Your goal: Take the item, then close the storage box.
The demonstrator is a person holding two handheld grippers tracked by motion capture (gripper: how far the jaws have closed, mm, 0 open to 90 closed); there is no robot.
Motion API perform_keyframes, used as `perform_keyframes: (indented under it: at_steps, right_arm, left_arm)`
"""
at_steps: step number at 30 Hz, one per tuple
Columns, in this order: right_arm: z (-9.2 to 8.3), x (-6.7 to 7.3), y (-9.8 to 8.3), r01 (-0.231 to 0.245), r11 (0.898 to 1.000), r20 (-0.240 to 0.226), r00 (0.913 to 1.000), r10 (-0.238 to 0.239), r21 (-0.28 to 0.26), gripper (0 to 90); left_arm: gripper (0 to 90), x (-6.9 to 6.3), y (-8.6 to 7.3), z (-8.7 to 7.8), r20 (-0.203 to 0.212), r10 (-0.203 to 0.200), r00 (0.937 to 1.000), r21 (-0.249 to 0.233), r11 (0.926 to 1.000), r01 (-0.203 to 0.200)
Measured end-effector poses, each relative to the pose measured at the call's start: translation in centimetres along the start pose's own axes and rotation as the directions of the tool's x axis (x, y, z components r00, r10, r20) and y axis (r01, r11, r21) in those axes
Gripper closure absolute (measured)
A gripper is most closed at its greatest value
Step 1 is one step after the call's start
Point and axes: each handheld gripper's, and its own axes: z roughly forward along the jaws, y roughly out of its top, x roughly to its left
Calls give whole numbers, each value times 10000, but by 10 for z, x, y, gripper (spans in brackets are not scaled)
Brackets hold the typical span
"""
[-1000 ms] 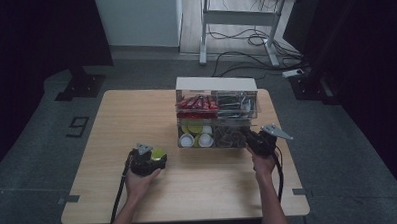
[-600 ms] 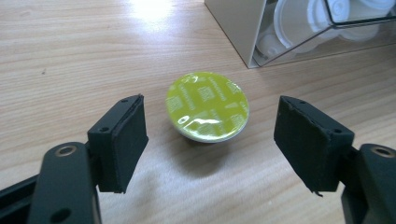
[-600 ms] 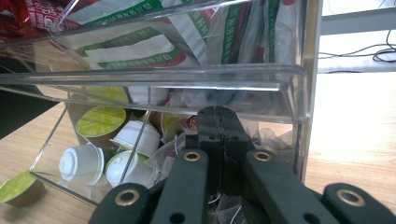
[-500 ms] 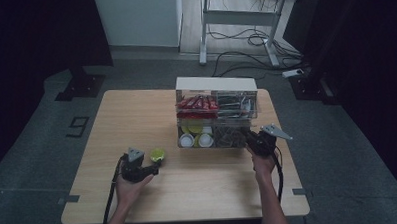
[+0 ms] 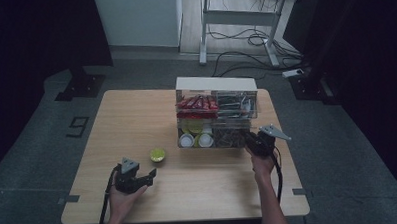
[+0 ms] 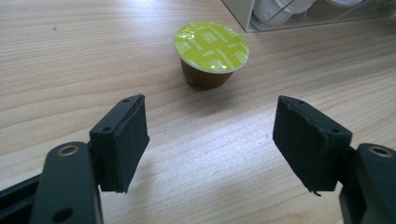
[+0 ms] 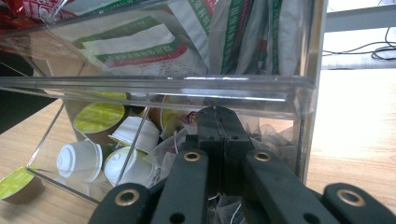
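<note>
A green-lidded coffee capsule stands upright on the wooden table, just left of a clear organizer. My left gripper is open a short way in front of the capsule, jaws wide apart and holding nothing. My right gripper is at the organizer's lower right front. Its jaws are pressed together against the clear lower compartment, just under the lip. I cannot tell whether anything thin sits between them. The capsule also sits at the lower left of the right gripper view.
The organizer holds red packets and sachets on top, white and green capsules at lower left, and tea bags at lower right. Bare table spreads to the left and along the near edge. A desk frame and cables lie beyond.
My left gripper has drawn back toward the near edge and to the left, leaving the green capsule standing alone on the table. The right gripper has stayed at the organizer.
</note>
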Motion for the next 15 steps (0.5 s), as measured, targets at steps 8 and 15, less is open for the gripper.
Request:
perform_keyframes:
  at_steps: [8, 15]
  right_arm:
    - [-1, 1, -1, 33, 9999, 9, 10000, -33, 99, 890]
    - [-1, 1, -4, 47, 9998, -6, 10000, -47, 194, 890]
  left_arm:
    - [268, 5, -1, -8, -50, -68, 10000, -182, 9998, 67]
    - [270, 4, -2, -5, -16, -27, 10000, -28, 10000, 27]
